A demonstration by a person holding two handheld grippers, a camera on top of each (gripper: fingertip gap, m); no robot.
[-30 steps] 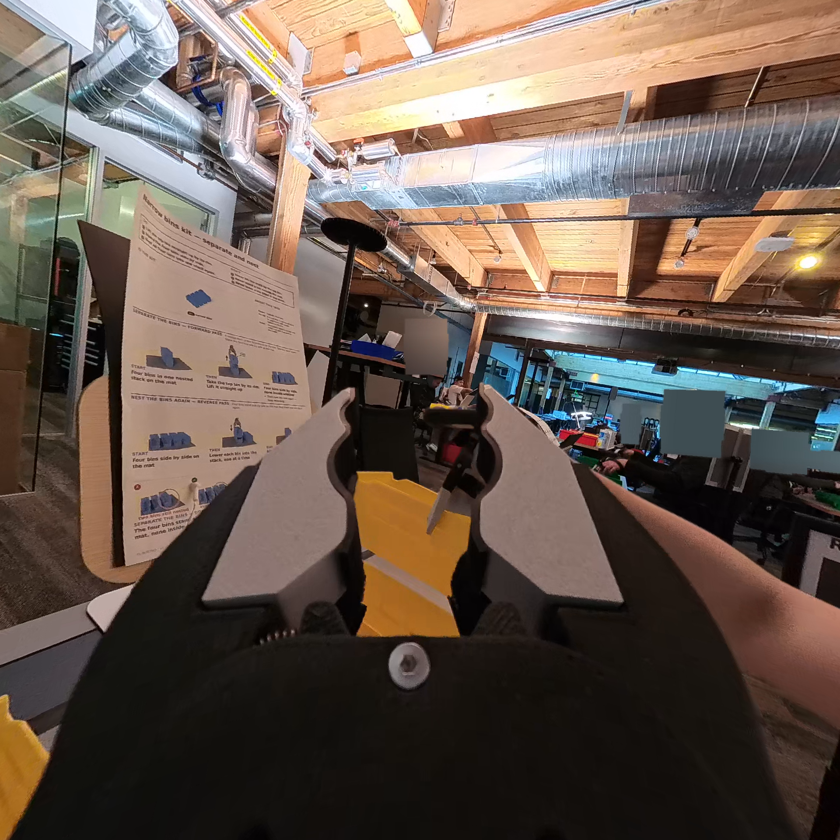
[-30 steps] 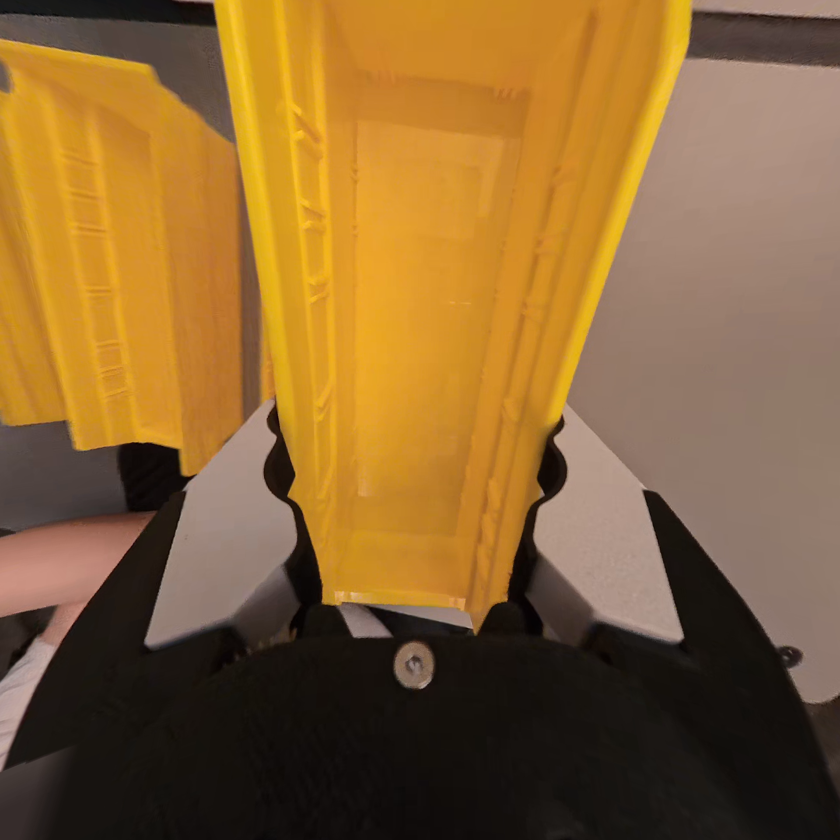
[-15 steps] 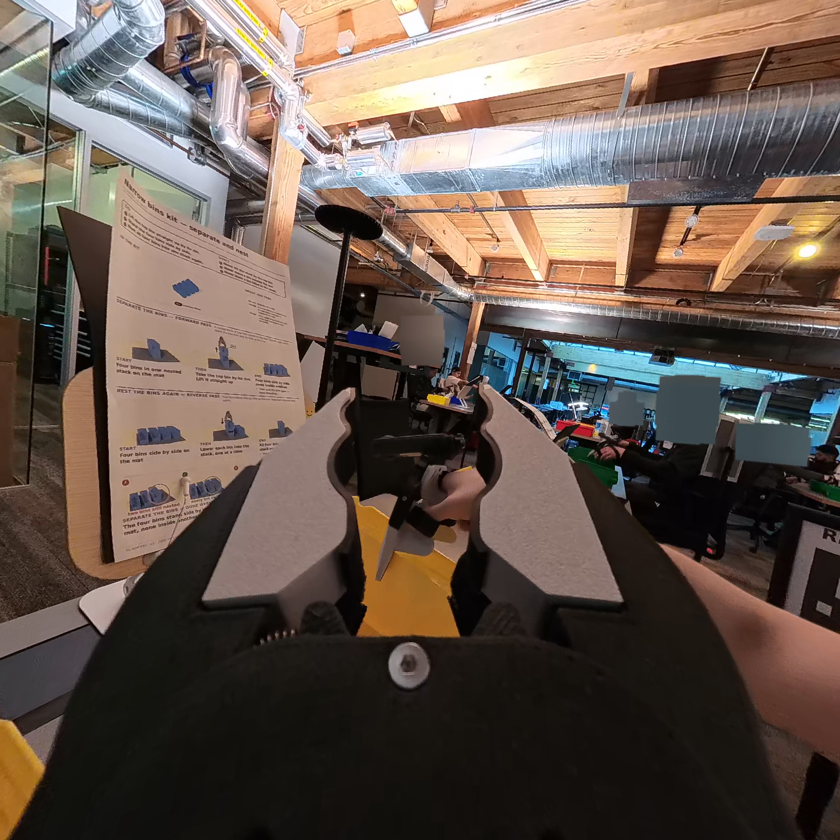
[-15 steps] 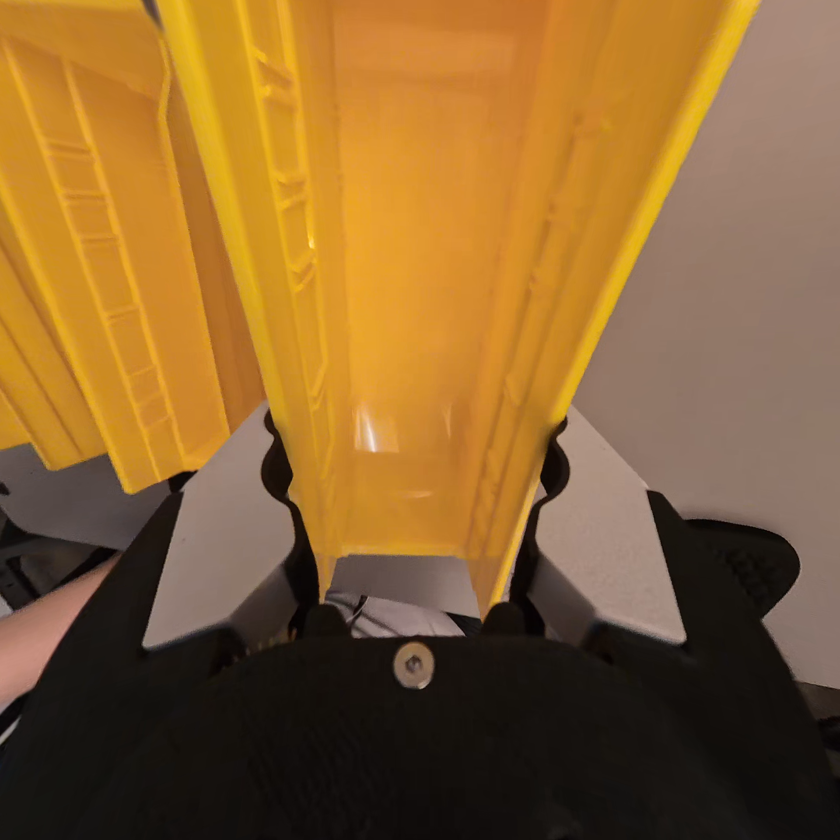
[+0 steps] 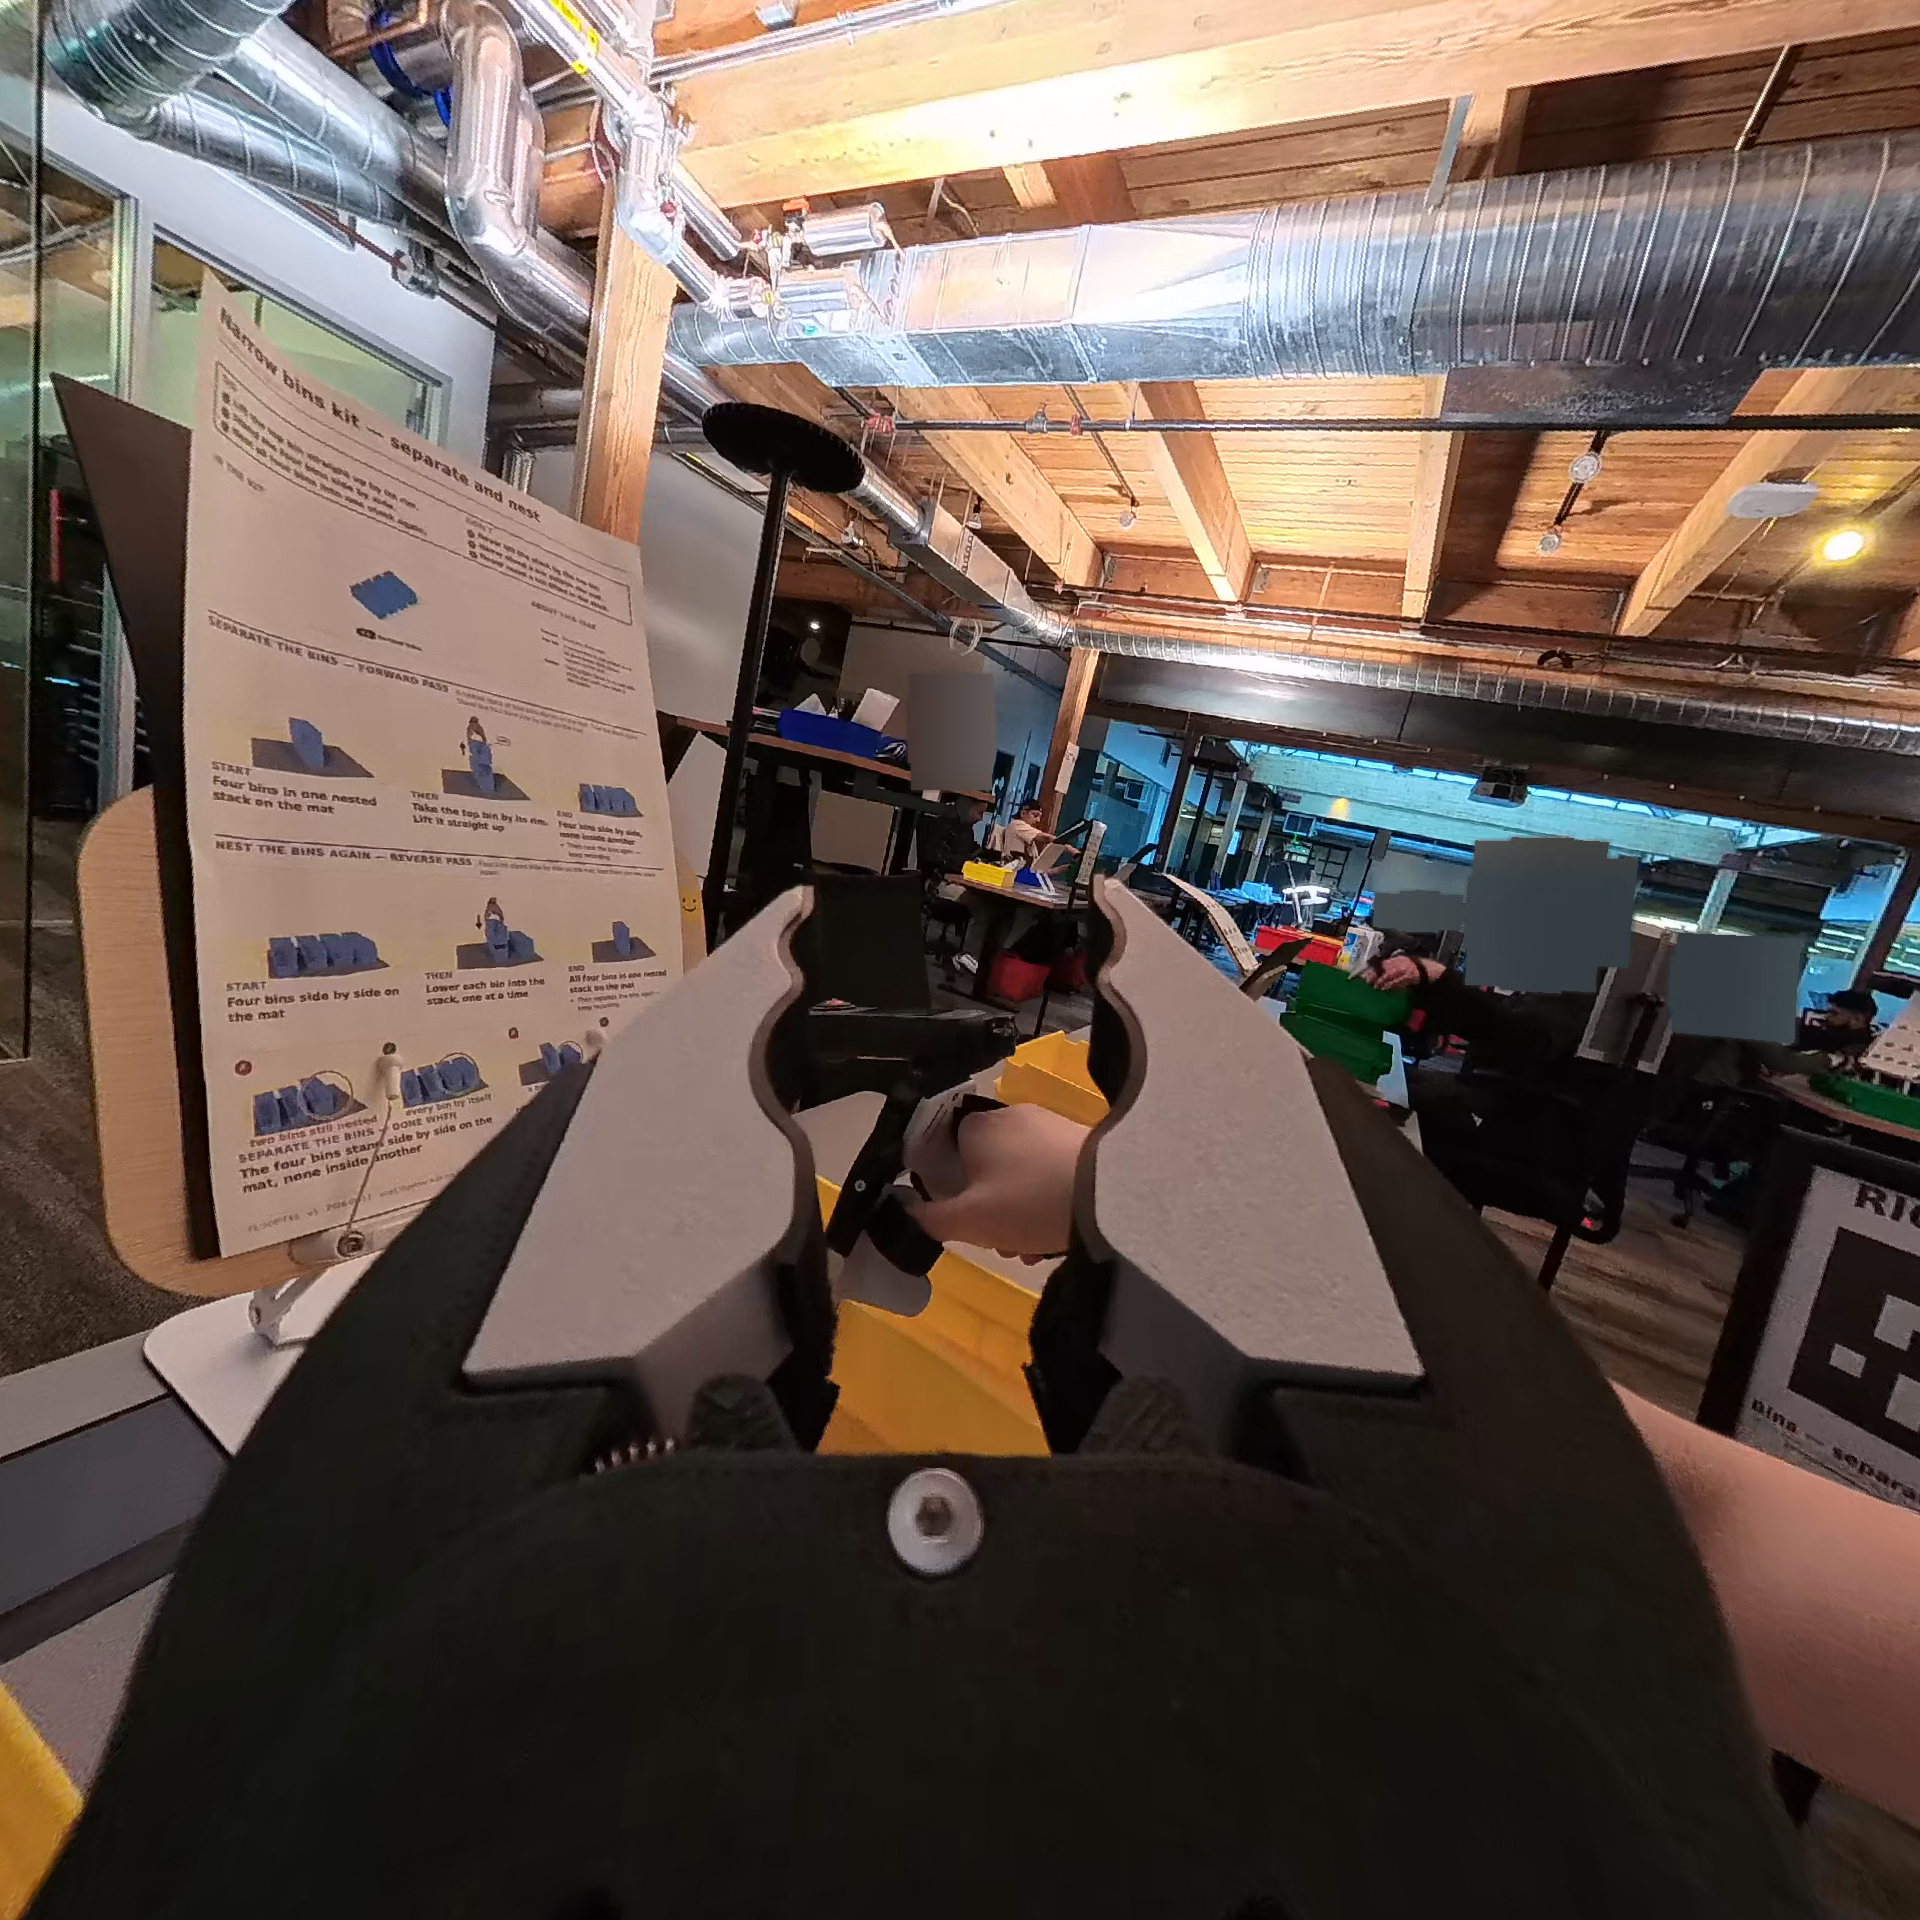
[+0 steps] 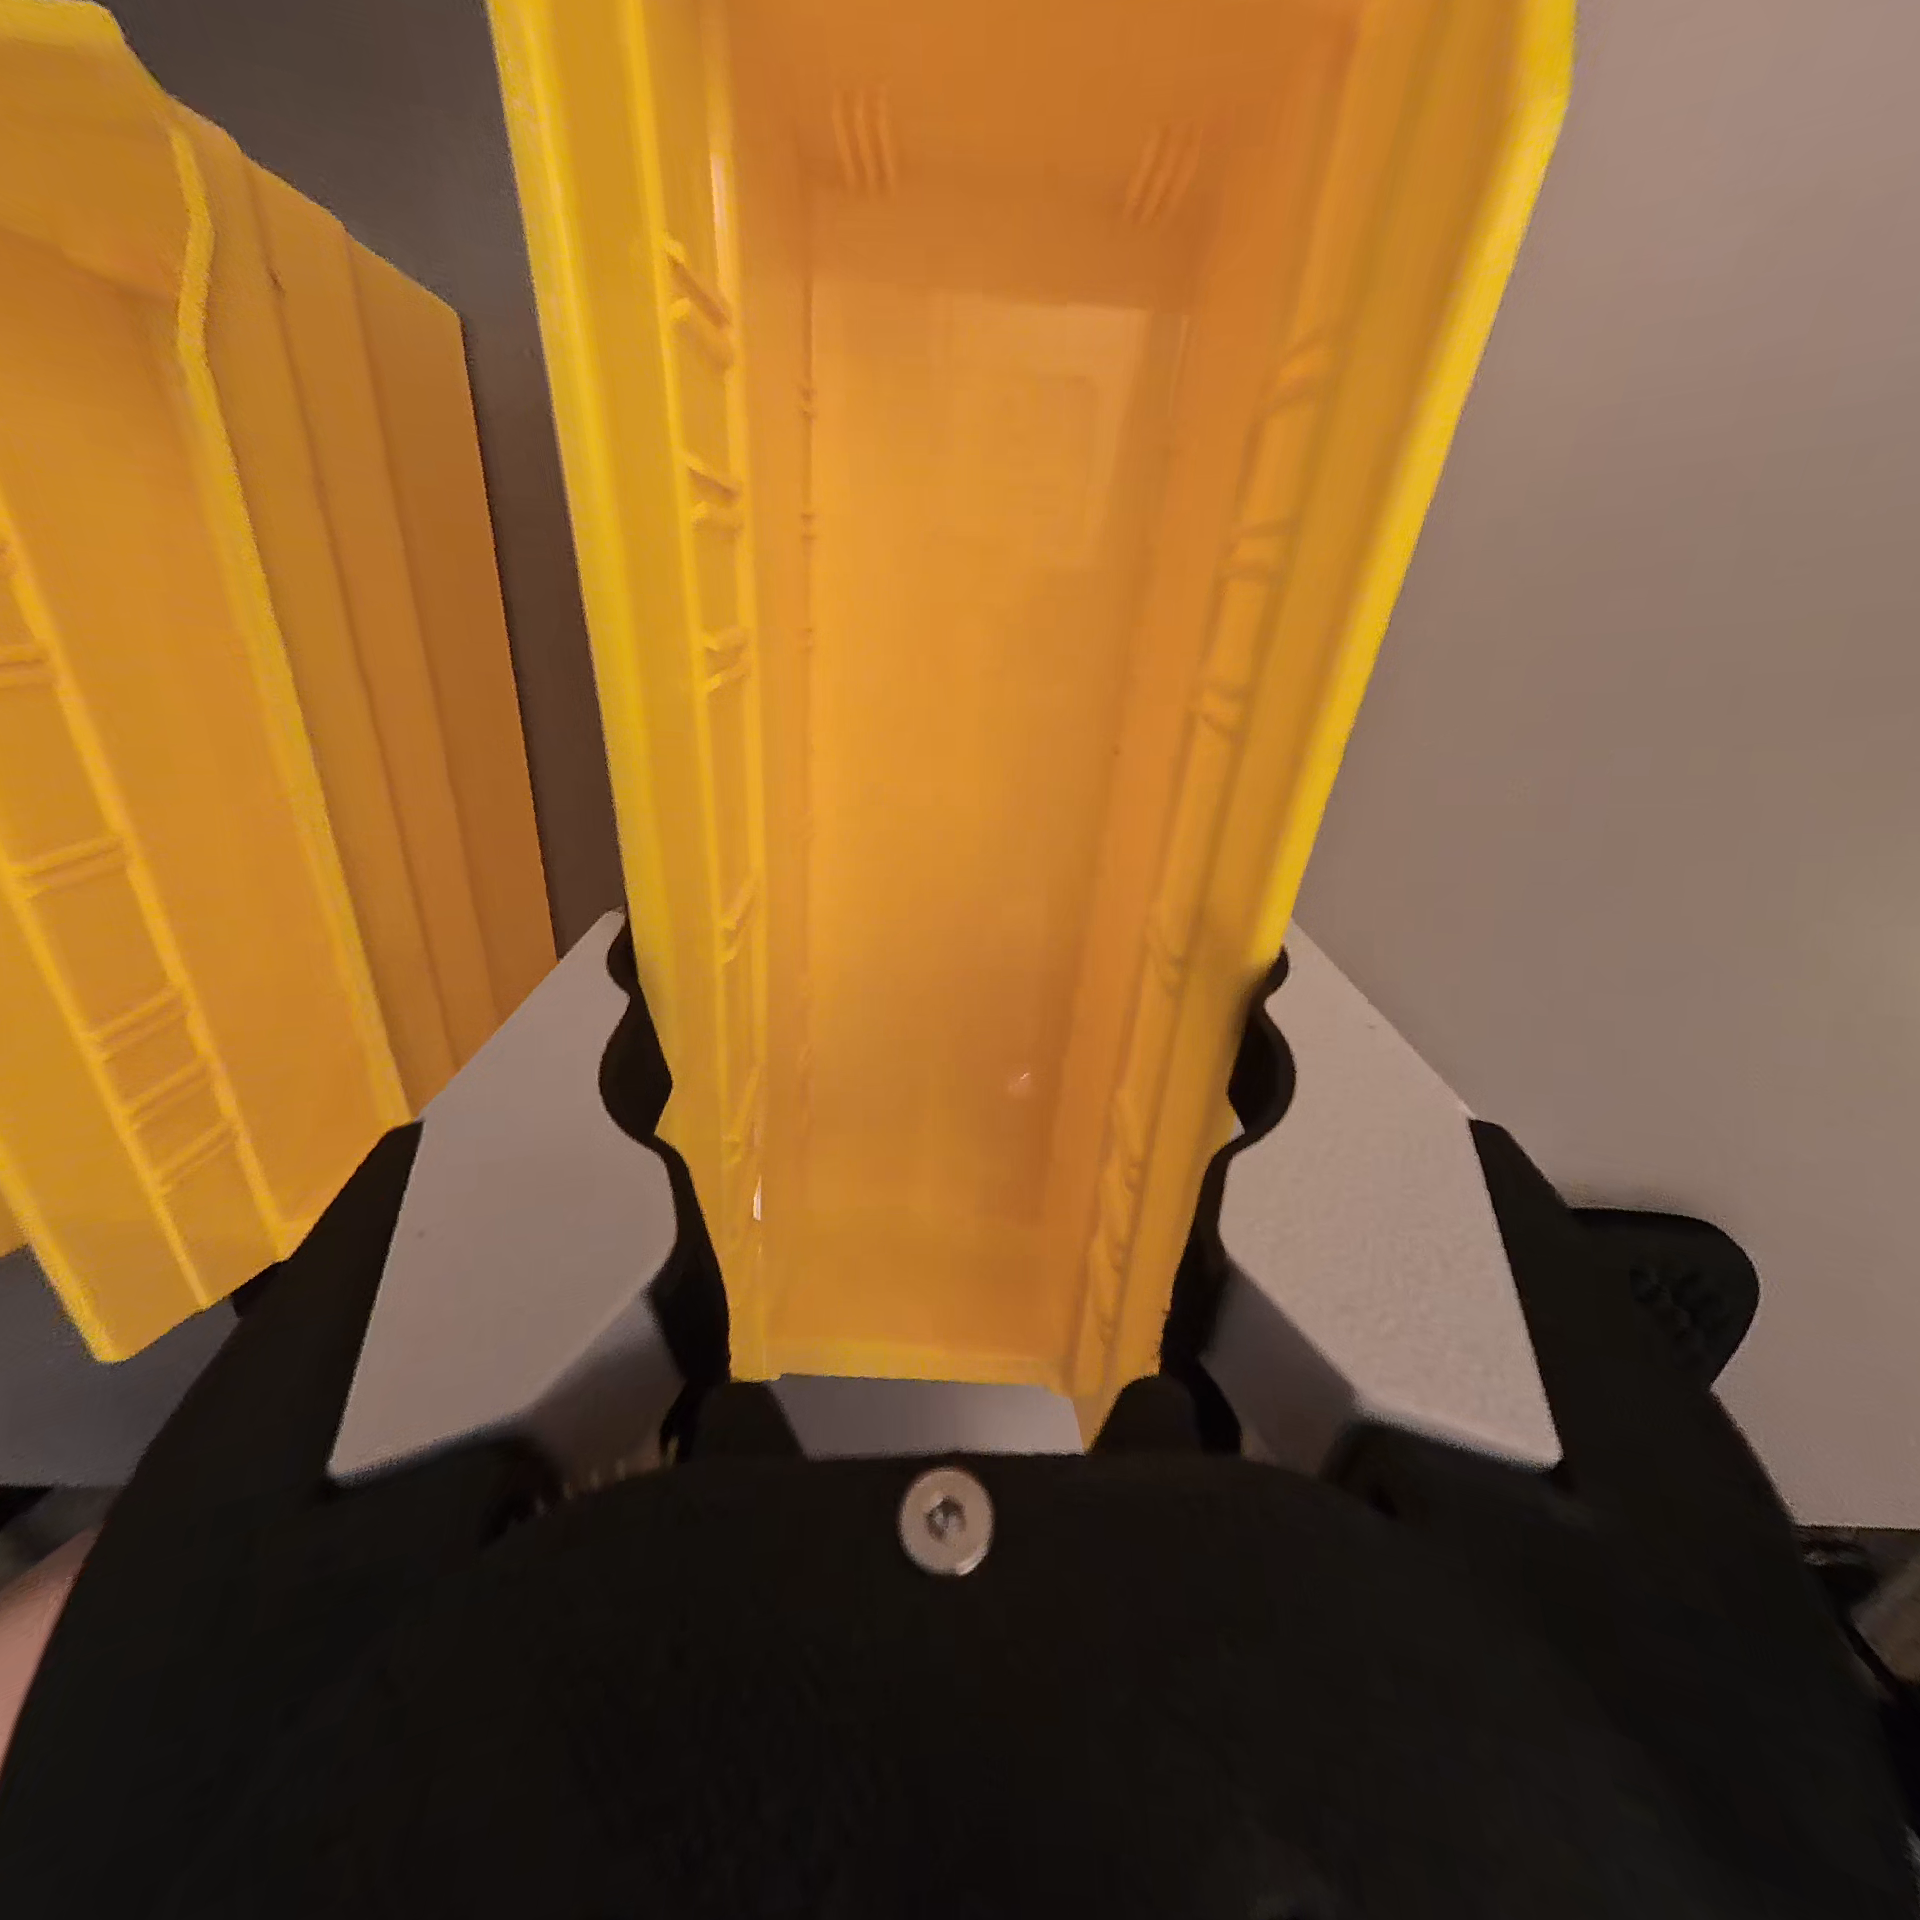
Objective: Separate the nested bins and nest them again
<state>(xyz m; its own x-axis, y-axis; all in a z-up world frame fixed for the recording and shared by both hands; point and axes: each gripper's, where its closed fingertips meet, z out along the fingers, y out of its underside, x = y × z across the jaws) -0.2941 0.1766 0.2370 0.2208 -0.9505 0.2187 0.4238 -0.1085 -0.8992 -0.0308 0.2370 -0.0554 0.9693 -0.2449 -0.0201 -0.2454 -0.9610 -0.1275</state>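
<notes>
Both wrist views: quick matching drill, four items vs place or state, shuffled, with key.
Items:
1. right gripper
2. second yellow bin
3. instruction sheet
4. green bins

Places or states:
A. upright on a stand, left of the left gripper
B. clamped on a yellow bin, open side to camera
C. far back in the room, right
D. beside the held bin, on its left

Pairs: 1-B, 2-D, 3-A, 4-C
</notes>
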